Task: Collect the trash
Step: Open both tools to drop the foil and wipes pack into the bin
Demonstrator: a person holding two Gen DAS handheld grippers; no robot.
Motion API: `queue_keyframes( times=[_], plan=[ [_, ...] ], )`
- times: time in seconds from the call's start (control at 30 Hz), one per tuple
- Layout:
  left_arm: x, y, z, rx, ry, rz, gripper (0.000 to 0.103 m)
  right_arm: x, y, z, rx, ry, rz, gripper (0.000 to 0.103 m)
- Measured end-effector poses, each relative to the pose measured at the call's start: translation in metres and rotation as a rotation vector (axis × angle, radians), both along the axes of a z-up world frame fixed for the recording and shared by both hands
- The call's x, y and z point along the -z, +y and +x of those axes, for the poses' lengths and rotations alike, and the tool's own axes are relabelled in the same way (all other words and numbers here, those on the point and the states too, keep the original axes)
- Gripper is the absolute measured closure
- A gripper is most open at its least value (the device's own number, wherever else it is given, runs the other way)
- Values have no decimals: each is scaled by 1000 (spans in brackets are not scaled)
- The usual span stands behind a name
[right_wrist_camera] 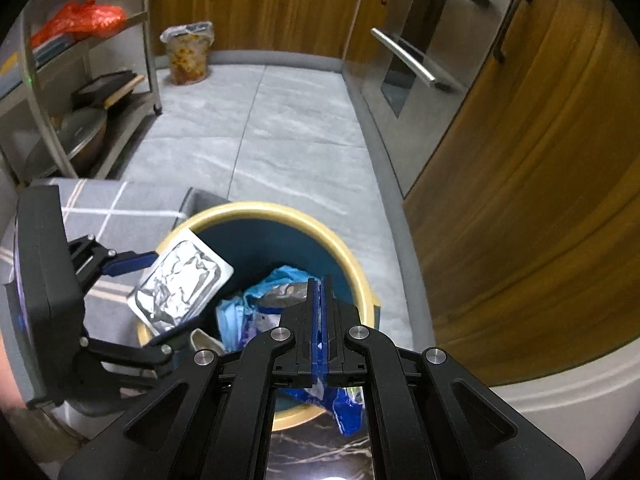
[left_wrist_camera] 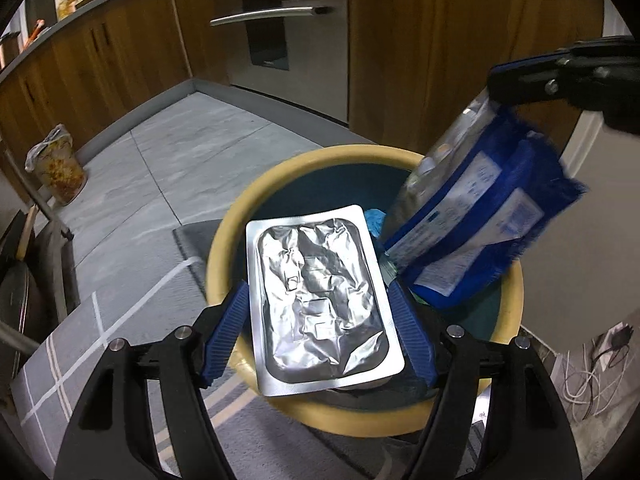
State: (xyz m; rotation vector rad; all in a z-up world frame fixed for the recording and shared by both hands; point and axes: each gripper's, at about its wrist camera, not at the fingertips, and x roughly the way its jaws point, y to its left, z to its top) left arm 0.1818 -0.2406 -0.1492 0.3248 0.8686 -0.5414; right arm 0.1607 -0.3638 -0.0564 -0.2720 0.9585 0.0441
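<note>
Hovering over the yellow-rimmed bin (left_wrist_camera: 224,240), the left gripper (left_wrist_camera: 316,300) is clamped on a foil tray (left_wrist_camera: 320,300). The right gripper (right_wrist_camera: 319,292), jaws together, pinches a blue wrapper (left_wrist_camera: 480,220) above it.

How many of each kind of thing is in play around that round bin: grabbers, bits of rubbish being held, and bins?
Grabbers: 2, the left gripper and the right gripper
Held rubbish: 2, a silver foil tray and a blue packet
Bins: 2, the yellow-rimmed bin and a patterned bin further off
Total: 6
</note>
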Motion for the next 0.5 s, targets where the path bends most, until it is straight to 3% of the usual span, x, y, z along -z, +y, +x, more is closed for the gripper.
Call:
queue_keyframes(
  times=[0.07,0.17,0.37,0.43,0.5],
  plan=[
    [-1,0,-2,-2,-12,9,23,4,0,3,2,12,-9,85],
    [-6,2,-2,-13,-27,7,22,4,-1,1,15,4,-2,69],
    [-34,29,-13,-75,-37,-1,22,-13,-1,-21,53,-13,64,67],
    [-51,44,-23,-96,-36,-27,20,-24,2,-36,84,-35,122,63],
    [-68,56,-37,-107,-45,-41,15,-33,4,-53,128,-57,182,51]
  ],
)
